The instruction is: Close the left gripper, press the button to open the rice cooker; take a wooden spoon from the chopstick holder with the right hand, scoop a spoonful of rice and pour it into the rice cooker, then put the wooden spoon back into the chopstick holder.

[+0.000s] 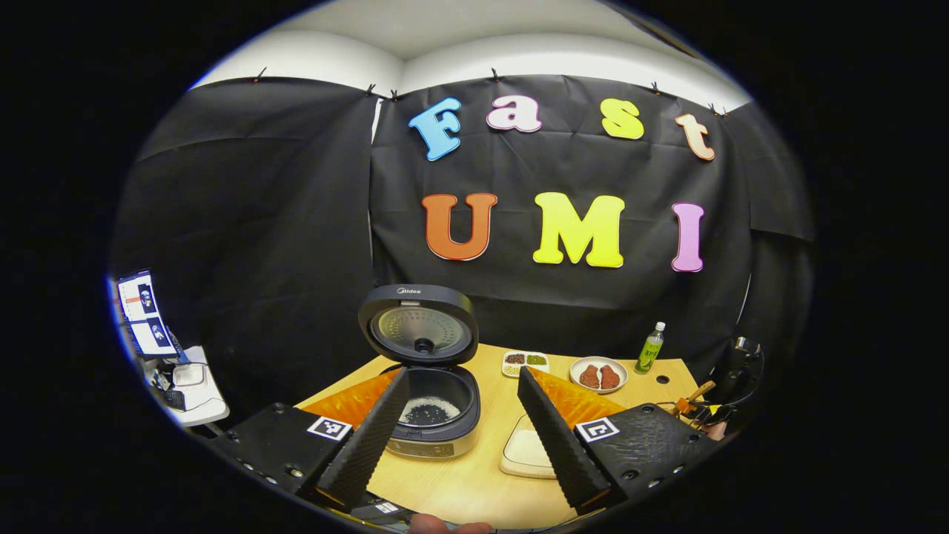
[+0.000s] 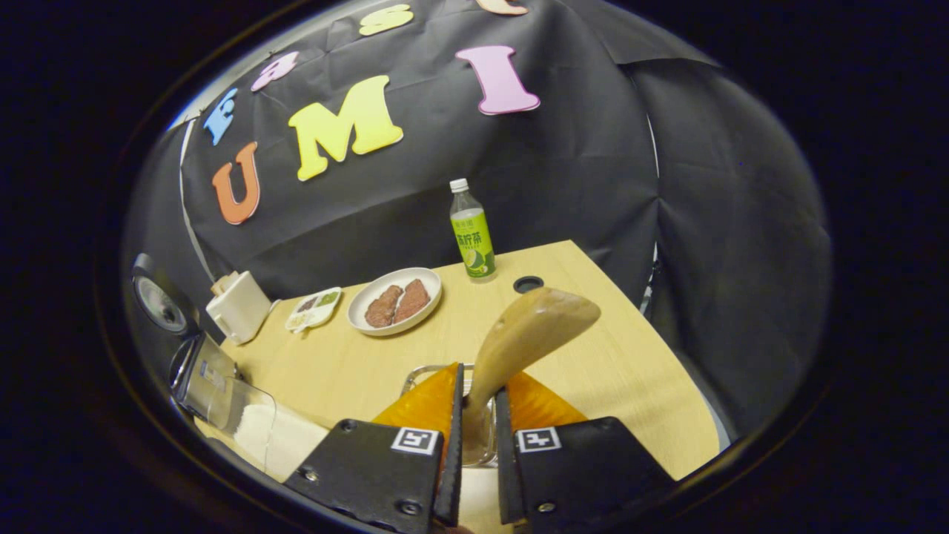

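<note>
In the left gripper view, the left gripper (image 1: 461, 415) hangs low in the frame with its jaws spread wide and nothing between them. Past them, at lower centre, the rice cooker (image 1: 430, 411) stands open, its round dark lid (image 1: 417, 325) tipped up and a few pale grains in the dark inner pot. A risk: the raised lid could be knocked shut if either tool swings through it. A white rice container (image 1: 525, 451) sits just right of the cooker.

In the right gripper view, the right gripper (image 2: 478, 437) pinches the handle of the wooden spoon (image 2: 528, 330) at bottom centre, its smooth, rounded bowl pointing up over the pale wood table (image 2: 615, 371). The smooth handle could pivot or slip in the pinch. Beneath the jaws lies a clear-rimmed holder (image 2: 417, 373), probably the chopstick holder.
</note>
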The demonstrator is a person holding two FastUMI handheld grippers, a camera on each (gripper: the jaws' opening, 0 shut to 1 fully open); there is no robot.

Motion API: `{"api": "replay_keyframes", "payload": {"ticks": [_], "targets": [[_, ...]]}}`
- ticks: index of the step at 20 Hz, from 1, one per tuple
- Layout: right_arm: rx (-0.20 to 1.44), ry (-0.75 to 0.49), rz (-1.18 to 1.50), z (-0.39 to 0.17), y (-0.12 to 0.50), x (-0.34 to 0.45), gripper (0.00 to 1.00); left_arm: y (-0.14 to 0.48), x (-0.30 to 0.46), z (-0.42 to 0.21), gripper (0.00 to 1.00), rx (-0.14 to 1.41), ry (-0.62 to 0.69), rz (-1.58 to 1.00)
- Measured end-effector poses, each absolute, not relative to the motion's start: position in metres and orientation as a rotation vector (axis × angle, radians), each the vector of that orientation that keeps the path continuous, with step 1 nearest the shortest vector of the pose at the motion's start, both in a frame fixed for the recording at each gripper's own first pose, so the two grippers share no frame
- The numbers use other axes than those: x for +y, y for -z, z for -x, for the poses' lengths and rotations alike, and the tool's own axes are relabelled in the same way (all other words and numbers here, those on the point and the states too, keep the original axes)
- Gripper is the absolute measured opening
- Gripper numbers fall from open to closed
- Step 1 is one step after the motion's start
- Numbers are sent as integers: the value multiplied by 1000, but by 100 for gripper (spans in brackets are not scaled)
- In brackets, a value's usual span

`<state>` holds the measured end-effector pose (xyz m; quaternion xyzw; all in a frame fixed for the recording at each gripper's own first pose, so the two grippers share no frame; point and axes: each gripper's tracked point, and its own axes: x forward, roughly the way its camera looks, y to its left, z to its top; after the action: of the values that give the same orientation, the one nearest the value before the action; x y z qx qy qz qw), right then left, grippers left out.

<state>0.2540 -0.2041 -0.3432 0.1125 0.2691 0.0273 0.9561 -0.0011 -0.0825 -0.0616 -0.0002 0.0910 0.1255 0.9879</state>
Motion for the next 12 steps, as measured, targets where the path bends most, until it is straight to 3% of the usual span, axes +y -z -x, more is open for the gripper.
{"api": "replay_keyframes", "payload": {"ticks": [3,5,12], "targets": [[560,-48,-200,-253,342,-199,12,62,-76,5,95,178,-271,4],[566,-43,-196,-254,339,-196,9,65,-71,7,94,179,-283,7],[490,-11,-176,-246,281,-188,9,69,-45,7,95,164,-267,15]]}}
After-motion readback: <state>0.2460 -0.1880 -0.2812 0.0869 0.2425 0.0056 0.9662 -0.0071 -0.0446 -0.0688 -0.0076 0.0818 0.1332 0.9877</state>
